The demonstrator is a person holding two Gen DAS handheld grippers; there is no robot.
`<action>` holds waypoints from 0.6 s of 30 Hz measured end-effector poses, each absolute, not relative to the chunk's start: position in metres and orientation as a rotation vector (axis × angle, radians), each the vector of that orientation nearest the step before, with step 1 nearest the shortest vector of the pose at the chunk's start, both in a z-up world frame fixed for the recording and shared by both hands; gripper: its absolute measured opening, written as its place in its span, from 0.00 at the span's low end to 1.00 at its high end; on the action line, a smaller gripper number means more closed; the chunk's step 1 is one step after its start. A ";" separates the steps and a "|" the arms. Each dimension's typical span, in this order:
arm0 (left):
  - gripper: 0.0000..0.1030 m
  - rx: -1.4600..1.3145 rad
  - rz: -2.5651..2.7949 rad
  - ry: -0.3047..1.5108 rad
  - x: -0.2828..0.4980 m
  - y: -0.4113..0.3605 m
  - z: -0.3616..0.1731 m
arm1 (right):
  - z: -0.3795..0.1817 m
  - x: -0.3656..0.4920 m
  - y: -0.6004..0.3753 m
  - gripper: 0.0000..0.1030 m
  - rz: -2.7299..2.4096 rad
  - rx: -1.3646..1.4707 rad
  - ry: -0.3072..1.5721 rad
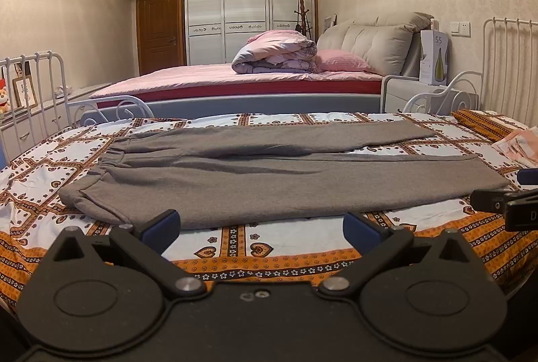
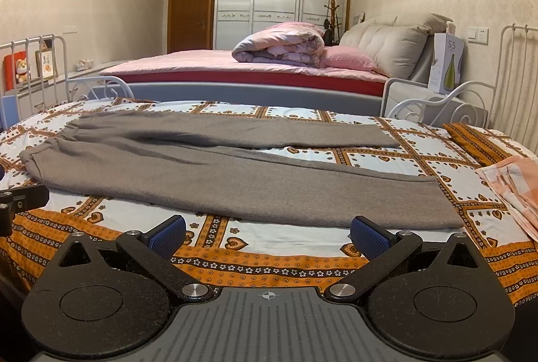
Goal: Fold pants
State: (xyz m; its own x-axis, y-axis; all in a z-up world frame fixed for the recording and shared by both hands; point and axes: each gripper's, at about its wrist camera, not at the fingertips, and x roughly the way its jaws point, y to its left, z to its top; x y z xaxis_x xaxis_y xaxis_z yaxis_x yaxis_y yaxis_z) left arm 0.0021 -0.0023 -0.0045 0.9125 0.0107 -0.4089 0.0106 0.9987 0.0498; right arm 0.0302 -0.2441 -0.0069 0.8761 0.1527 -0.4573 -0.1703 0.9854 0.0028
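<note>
Grey sweatpants (image 1: 269, 180) lie flat across the patterned bed, waistband to the left, both legs running right with a gap between them. My left gripper (image 1: 260, 227) is open, its blue pads just short of the near leg's front edge, towards the waistband. My right gripper (image 2: 267, 236) is open too, hovering in front of the near leg (image 2: 269, 190) close to its cuff end. Neither gripper touches the cloth. The right gripper's tip (image 1: 504, 204) shows at the right edge of the left wrist view. In the right wrist view the left gripper's tip (image 2: 23, 198) sits at the left edge.
The bed cover (image 1: 235, 244) is orange and white. A folded pink checked cloth (image 2: 514, 190) lies at the bed's right side, next to an orange pillow (image 2: 477, 143). White metal bed frames (image 2: 511, 72) stand at both ends. A second bed with a pink quilt (image 1: 279, 54) lies beyond.
</note>
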 end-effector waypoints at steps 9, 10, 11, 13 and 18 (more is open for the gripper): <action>0.94 0.051 -0.002 0.421 0.002 -0.001 -0.004 | -0.007 0.030 -0.243 1.00 0.171 -0.042 0.477; 0.94 0.050 -0.001 0.422 0.001 0.000 -0.003 | -0.007 0.030 -0.243 1.00 0.171 -0.042 0.477; 0.94 0.048 0.001 0.425 0.002 0.000 -0.002 | -0.007 0.030 -0.243 1.00 0.173 -0.041 0.477; 0.94 0.038 0.000 0.440 0.005 0.003 0.000 | -0.007 0.029 -0.242 1.00 0.177 -0.043 0.479; 0.94 -0.023 -0.034 0.461 0.020 0.020 0.014 | 0.000 0.033 -0.239 1.00 0.209 -0.051 0.485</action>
State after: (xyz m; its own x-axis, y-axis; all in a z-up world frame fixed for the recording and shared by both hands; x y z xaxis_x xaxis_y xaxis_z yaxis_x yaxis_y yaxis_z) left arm 0.0196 0.0201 0.0140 0.8952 -0.0378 -0.4441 0.0273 0.9992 -0.0300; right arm 0.0335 -0.2394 -0.0001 0.8639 0.1871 -0.4676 -0.2112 0.9774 0.0008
